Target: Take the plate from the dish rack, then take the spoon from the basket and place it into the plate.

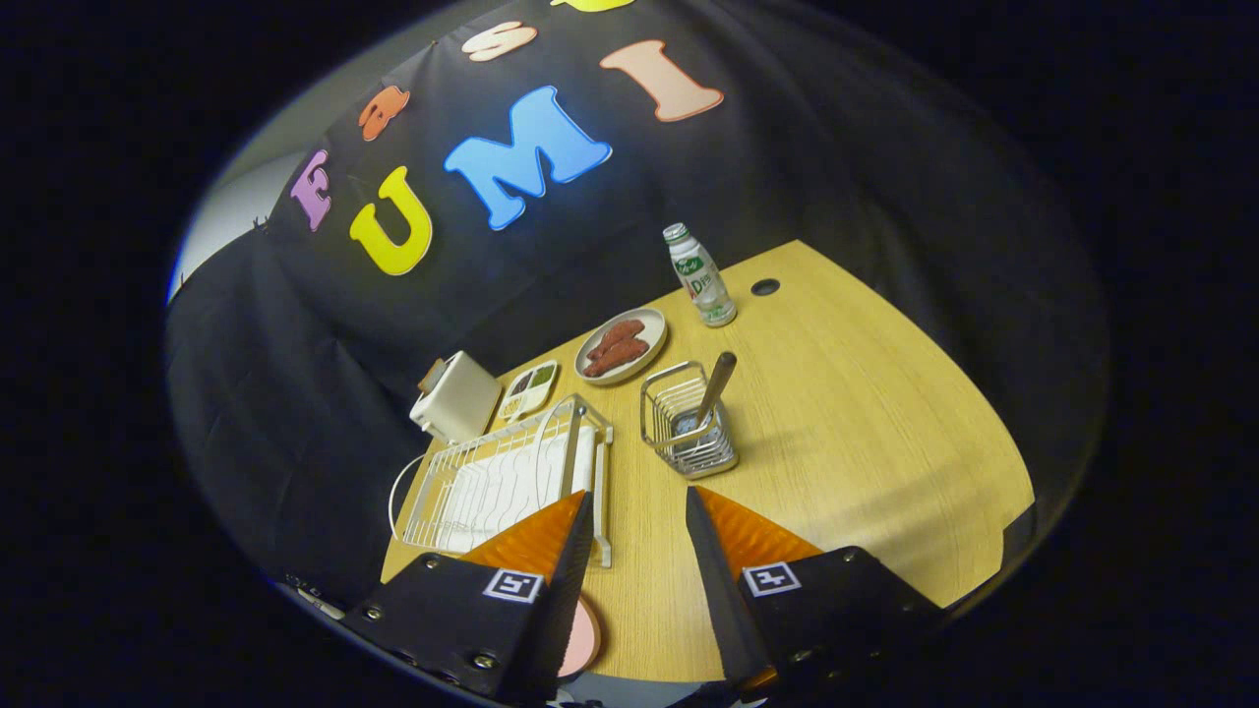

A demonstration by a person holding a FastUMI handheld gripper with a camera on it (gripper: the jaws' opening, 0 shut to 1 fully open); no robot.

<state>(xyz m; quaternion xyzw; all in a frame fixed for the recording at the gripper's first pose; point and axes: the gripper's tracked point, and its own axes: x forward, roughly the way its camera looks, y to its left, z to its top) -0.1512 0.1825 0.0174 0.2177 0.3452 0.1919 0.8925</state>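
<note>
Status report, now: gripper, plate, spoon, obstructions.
Gripper open, empty, above the table. Pink plate on the table under one finger, beside the dish rack. Spoon upright in the wire basket ahead. Path clear.

spoon (716,385) in basket (688,430), dish rack (502,482) left of it

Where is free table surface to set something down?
Free: the broad wooden table beside the basket, and the strip between the open fingers. Crowded: beyond the dish rack, where the white box, small tray, food plate and bottle stand.
</note>
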